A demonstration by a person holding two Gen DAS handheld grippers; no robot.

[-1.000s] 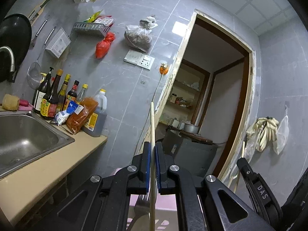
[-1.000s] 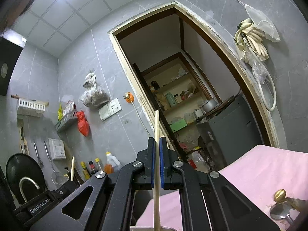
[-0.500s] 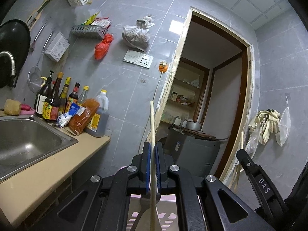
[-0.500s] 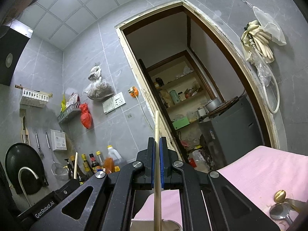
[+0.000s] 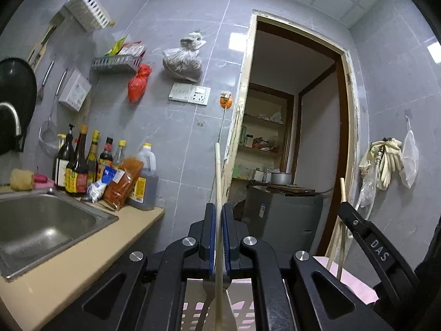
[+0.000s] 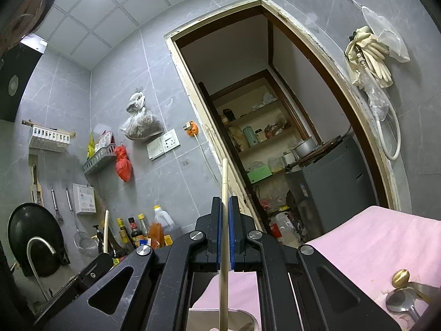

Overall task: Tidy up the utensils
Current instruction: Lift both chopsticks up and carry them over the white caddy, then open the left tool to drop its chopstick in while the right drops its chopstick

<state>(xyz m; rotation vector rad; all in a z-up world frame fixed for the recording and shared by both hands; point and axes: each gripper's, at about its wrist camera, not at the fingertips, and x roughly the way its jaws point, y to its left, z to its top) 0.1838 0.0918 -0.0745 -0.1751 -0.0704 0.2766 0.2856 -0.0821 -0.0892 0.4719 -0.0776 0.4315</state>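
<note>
Left tongs clamped on one chopstick, bottom centre, pointing up, a slotted basket with a fork below. Right tongs likewise pinching a second chopstick over a white cup. Still loose at lower right: gold spoon, steel spoon. Probably midway. Beyond, sink, bottles.
</note>
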